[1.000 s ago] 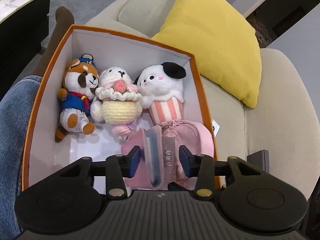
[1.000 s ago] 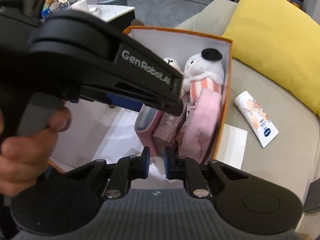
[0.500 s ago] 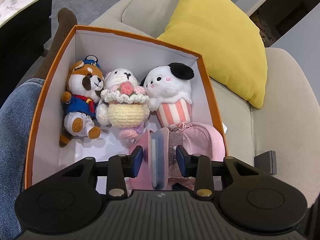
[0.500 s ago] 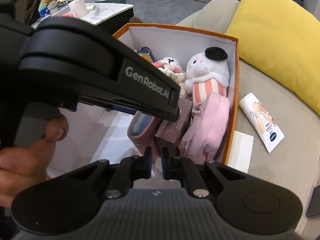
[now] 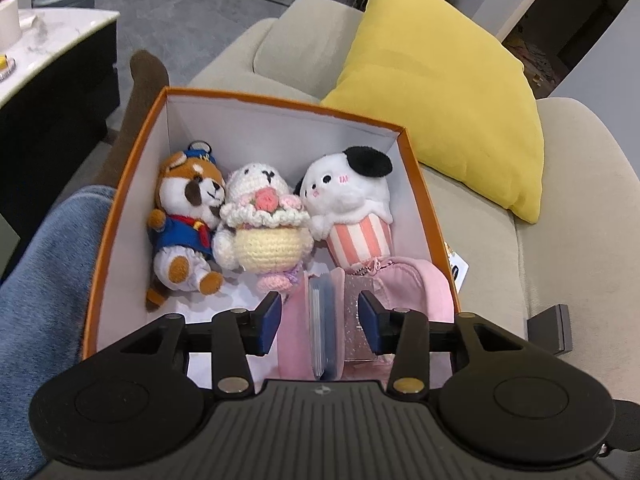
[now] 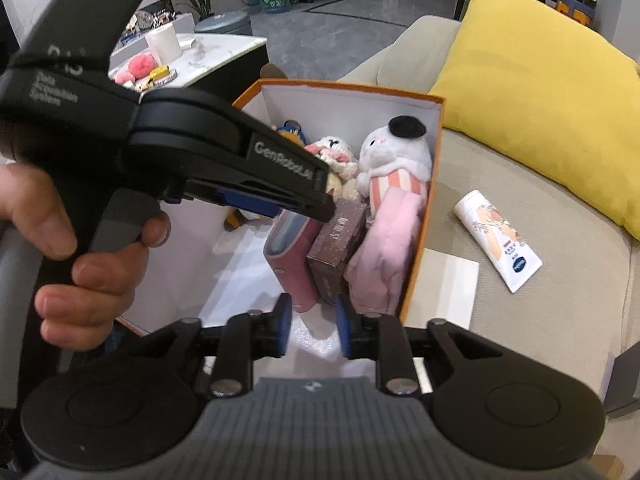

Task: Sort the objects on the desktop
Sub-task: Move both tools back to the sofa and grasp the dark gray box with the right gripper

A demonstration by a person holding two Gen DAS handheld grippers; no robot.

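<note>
A beige fabric sofa (image 5: 560, 264) carries an orange cardboard box with white inside (image 5: 132, 184), a yellow square cushion (image 5: 436, 108) beyond it; a marble-topped desk (image 6: 208, 52) stands further off; the left hand-held gripper (image 5: 318, 322), tilted down, has just been opening, its pads clear of the pink card holder (image 5: 320, 316) standing between them; the right hand-held gripper (image 6: 312, 326) has also been opening, nothing between its jaws; "GenRobot.AI" marks the left one's side; a white lotion tube (image 6: 498, 240) lies right of the box.
</note>
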